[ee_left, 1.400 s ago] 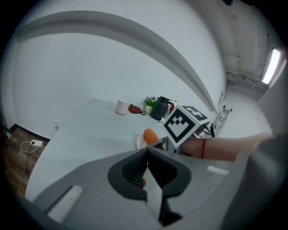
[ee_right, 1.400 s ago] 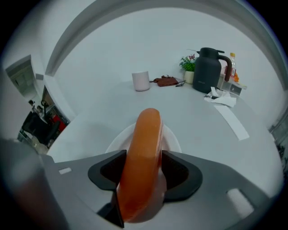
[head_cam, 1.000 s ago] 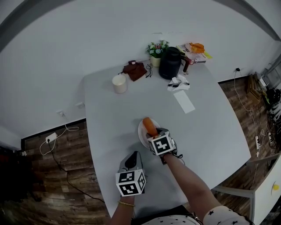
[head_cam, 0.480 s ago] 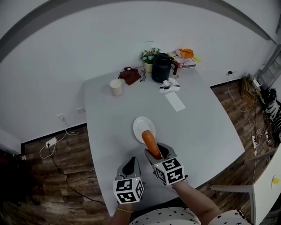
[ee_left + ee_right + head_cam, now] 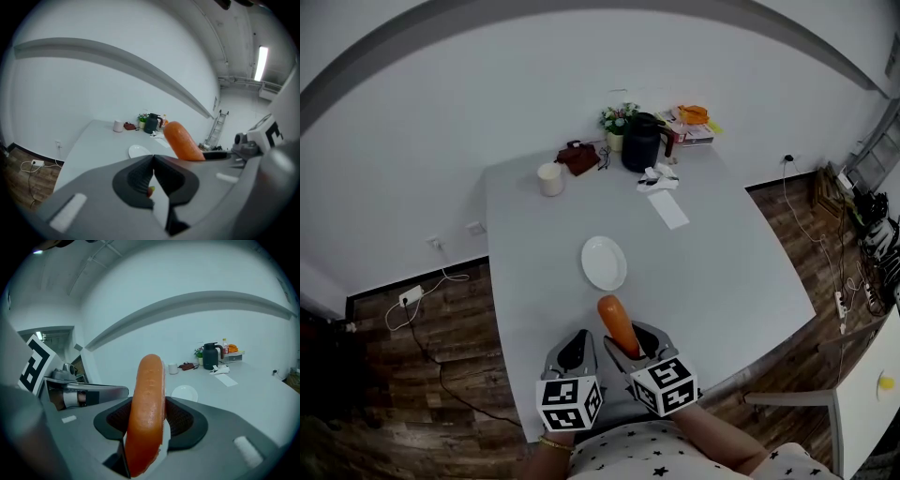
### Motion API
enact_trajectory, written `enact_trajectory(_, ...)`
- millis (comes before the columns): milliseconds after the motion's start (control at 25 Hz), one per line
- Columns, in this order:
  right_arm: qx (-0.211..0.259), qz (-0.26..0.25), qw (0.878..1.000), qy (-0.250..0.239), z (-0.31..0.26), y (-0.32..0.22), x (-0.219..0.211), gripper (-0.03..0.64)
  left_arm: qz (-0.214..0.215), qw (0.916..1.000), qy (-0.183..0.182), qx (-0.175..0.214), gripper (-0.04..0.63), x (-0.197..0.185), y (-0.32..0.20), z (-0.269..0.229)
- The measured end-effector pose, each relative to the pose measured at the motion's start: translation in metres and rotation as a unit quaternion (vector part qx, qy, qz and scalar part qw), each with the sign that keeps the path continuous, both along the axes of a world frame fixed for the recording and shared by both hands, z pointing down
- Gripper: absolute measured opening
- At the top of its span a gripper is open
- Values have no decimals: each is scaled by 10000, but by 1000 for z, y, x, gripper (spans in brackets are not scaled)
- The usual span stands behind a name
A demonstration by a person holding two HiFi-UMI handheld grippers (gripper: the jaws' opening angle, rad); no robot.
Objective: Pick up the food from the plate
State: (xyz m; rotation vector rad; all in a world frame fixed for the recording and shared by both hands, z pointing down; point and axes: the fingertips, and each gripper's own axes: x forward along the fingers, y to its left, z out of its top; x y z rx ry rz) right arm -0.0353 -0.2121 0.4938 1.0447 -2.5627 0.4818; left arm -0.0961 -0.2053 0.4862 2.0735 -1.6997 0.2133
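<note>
The food, an orange sausage-shaped piece (image 5: 617,322), stands clamped between the jaws of my right gripper (image 5: 628,339), lifted over the table's near edge. In the right gripper view the food (image 5: 147,408) fills the middle, with the right gripper (image 5: 150,420) shut on its sides. The white plate (image 5: 604,262) lies bare on the grey table (image 5: 722,272), ahead of both grippers. My left gripper (image 5: 577,349) hangs just left of the right one, shut with nothing in it. In the left gripper view its tips meet at the left gripper (image 5: 153,159), and the food (image 5: 183,140) and plate (image 5: 139,151) show beyond.
At the table's far end stand a pale cup (image 5: 549,178), a dark brown item (image 5: 578,157), a flower pot (image 5: 616,120), a black kettle (image 5: 639,142), crumpled tissue (image 5: 657,178), a white paper sheet (image 5: 668,210) and stacked books (image 5: 694,127). Wooden floor with cables surrounds the table.
My right gripper has lifted the food off the plate and drawn it back toward the near table edge. The plate is left bare. The left gripper has stayed shut beside it.
</note>
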Motion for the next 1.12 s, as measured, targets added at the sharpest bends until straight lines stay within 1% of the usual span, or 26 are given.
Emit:
enact_trajectory(200, 93, -72, 9999, -74, -8, 4, -4, 209, -39, 9999, 16, 94, 8, 0, 2, -8)
enact_trajectory(520, 170, -22, 9997, -163, -15, 5, -3, 209, -7, 9999, -17, 137, 8, 1, 5, -12)
enact_trajectory(1120, 260, -18, 9996, -84, -17, 11, -3, 209, 0, 9999, -67, 125, 8, -2, 8, -10)
